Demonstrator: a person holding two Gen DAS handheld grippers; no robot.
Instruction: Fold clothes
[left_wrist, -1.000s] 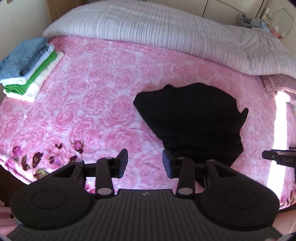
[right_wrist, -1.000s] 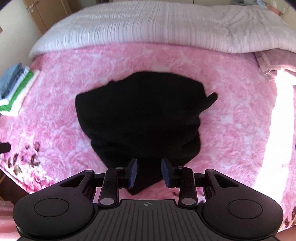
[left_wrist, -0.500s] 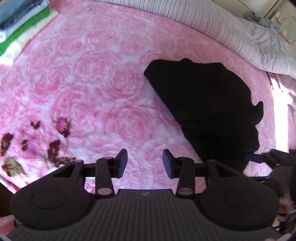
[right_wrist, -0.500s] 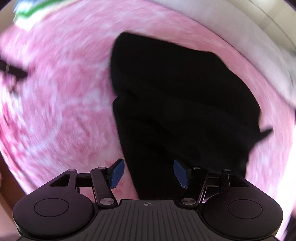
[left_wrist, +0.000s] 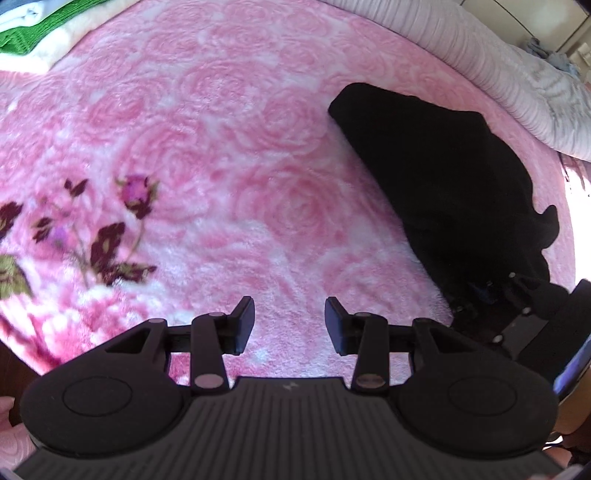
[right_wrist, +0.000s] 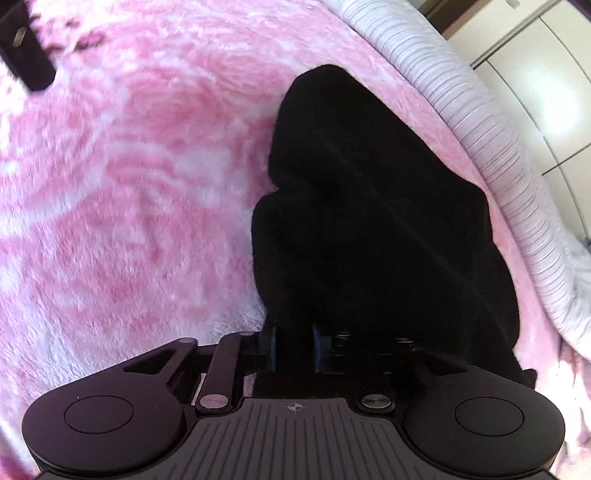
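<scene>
Fabric of the black garment (right_wrist: 369, 221) sits pinched between the pads of the right gripper (right_wrist: 294, 349), whose jaws have just been closing on its near edge (the rest spreads ahead on the pink rose blanket (left_wrist: 221, 166)). Left gripper (left_wrist: 289, 325) hangs spread over bare blanket, garment off to its right.

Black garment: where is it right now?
The black garment lies on the pink rose blanket, right side of the left wrist view, just below the striped quilt. Its near edge sits between the right gripper jaws.
</scene>
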